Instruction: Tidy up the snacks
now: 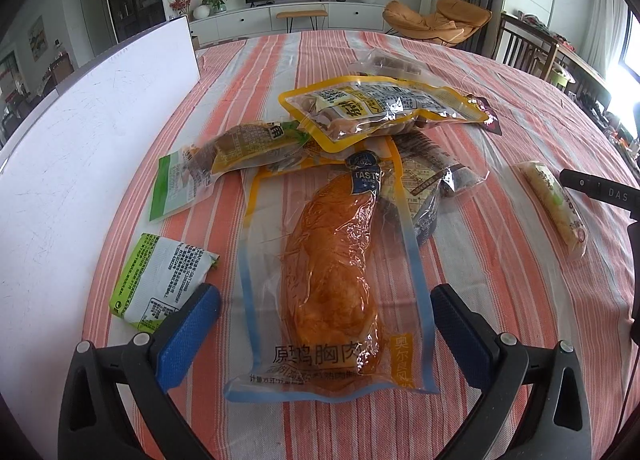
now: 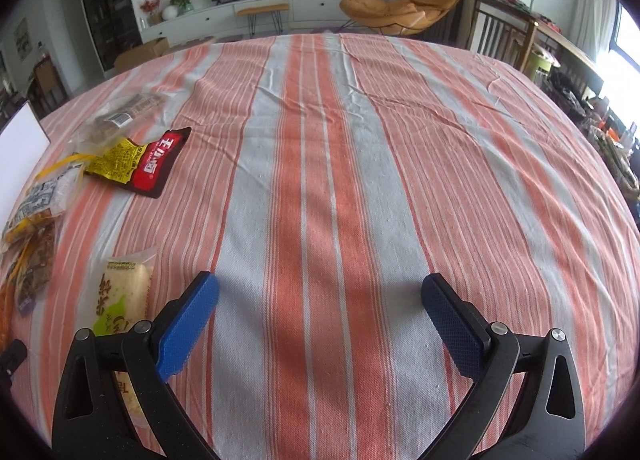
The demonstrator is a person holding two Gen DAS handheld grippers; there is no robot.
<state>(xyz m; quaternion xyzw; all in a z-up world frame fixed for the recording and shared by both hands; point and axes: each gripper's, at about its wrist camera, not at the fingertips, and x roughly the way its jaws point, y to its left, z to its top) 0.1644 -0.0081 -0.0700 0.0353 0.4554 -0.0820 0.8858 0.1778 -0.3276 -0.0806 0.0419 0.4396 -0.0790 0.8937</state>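
Since the left tongs [image 1: 325, 310] are spread wide and grasp nothing, with the chicken breast pouch [image 1: 332, 280] lying lengthwise between their blue pads [image 1: 188, 330], the step in hand is judged to be the picking up of that pouch. It is flat on the striped surface [image 1: 500, 280], its printed lower end nearest the tongs and its far end tucked under the pile of snacks beyond. A good grip is likely to be had across the thick meat itself rather than on the thin clear border, which would probably crumple and slip. The far end should be drawn out gently from beneath the yellow-edged pouch [image 1: 384, 110], so that the stack is not dragged along. The small green-and-white packet [image 1: 158, 280] lies just left of the left pad and should be kept out of the closing. A white box [image 1: 80, 148] stands further to the left, perhaps the intended destination.

The right tongs [image 2: 320, 316] are likewise released and empty, hovering over bare cloth; a pale cake packet [image 2: 124, 292] lies just left of them, and a red-and-yellow packet [image 2: 138, 162] is further ahead to the left.
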